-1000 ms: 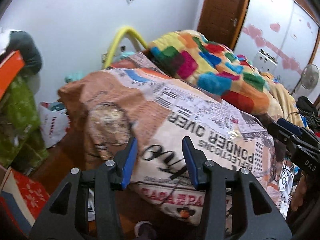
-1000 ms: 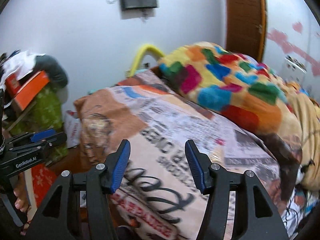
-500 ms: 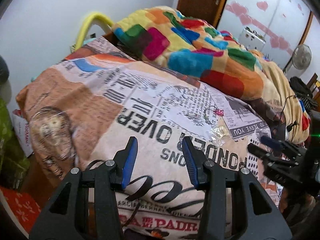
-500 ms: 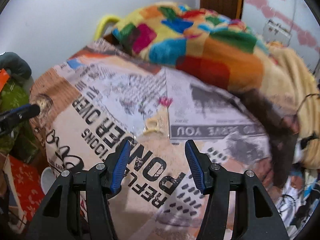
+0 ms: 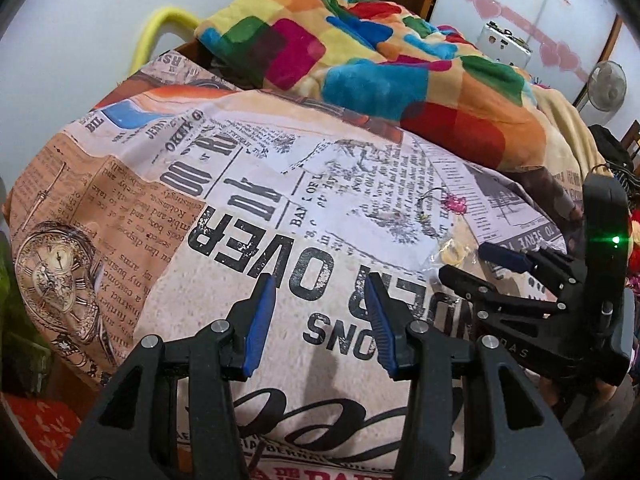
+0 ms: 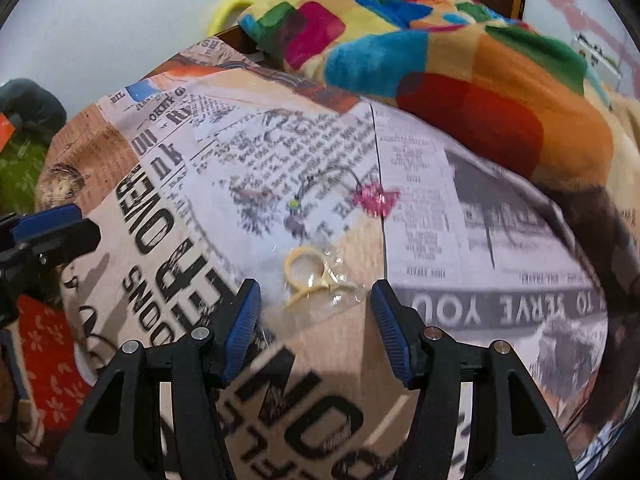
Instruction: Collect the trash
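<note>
A clear plastic wrapper with pale yellow rings (image 6: 316,278) lies on the newspaper-print bedsheet (image 6: 440,248). It also shows in the left wrist view (image 5: 450,254). Just beyond it lie a pink scrap (image 6: 374,200) and a thin wire with a green bead (image 6: 298,200). My right gripper (image 6: 316,320) is open, just short of the wrapper, its fingers on either side of it. In the left wrist view the right gripper (image 5: 472,264) reaches the wrapper from the right. My left gripper (image 5: 318,314) is open and empty above the sheet, left of the wrapper.
A colourful patchwork blanket (image 5: 360,60) is heaped at the back of the bed. A yellow bar (image 5: 160,28) stands by the white wall. A red patterned box (image 6: 44,364) and green cloth (image 6: 20,164) lie left of the bed. A fan (image 5: 608,84) stands at the far right.
Both grippers have moved up over the bed and forward. The right gripper has closed in on the clear wrapper, which now lies between its open fingers.
</note>
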A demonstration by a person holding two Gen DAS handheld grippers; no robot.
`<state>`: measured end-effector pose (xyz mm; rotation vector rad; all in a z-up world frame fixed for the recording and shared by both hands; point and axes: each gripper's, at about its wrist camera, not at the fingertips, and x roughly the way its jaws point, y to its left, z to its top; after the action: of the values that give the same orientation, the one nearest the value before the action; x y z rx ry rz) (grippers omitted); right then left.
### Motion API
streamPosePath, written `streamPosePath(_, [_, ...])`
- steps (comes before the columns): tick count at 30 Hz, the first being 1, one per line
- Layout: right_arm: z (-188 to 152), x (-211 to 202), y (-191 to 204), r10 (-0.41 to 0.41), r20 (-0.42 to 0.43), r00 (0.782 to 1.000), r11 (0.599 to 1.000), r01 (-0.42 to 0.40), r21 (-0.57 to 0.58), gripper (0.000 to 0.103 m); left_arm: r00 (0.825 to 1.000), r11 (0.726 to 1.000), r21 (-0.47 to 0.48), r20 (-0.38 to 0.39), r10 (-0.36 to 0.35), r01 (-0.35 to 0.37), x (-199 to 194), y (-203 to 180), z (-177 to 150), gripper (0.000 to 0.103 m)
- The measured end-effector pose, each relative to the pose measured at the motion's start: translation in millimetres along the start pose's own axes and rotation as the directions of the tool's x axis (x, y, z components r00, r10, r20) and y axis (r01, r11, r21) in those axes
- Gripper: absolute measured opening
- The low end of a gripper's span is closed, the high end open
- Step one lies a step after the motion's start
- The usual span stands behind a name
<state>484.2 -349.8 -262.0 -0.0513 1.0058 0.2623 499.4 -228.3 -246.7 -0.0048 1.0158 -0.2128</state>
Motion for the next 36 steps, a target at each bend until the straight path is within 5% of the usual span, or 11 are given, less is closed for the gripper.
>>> streamPosePath(5, [-2,4,7,-0.054,0.041,0.998,0.995,0.057,-0.079,0.052,1.0,1.0,-0.003,-0.006,0.004,-0.004,7,3,1,0.045])
streamPosePath(8, [1,4,7,-0.041,0.06,0.997,0.996,0.045,-0.074,0.032,1.0,1.0,-0.003,-0.014,0.005,-0.005,11,2,2,0.045])
streamPosePath(10, [1,4,0,-0.021,0.065,0.998,0.999,0.023,-0.043,0.028,1.0,1.0,0.001,-0.019,0.0,0.0,14,0,3,0.045])
streamPosePath(11, [1,4,-3,-0.015,0.066,0.998,0.999,0.018,-0.031,0.012,1.0,1.0,0.004,-0.022,-0.004,0.004,14,-2,3,0.045])
streamPosePath(12, [3,6,-4,0.003,0.063,0.998,1.0,-0.002,-0.016,0.01,1.0,1.0,0.006,-0.025,-0.01,0.01,15,-4,4,0.045])
streamPosePath(15, [2,2,-15,0.04,0.065,0.997,0.998,-0.043,0.044,0.009,0.999,0.999,0.023,-0.039,-0.035,0.036,20,-12,10,0.045])
streamPosePath(24, [-14,-36,-49,-0.039,0.123,0.992,0.984,0.017,0.175,0.009,0.989,0.988,0.085,-0.086,-0.124,0.131,56,-56,36,0.045])
streamPosePath(36, [-17,-63,-75,-0.082,0.177,0.981,0.972,0.039,0.232,0.009,0.995,0.975,0.204,-0.071,-0.071,0.084,96,-107,64,0.045])
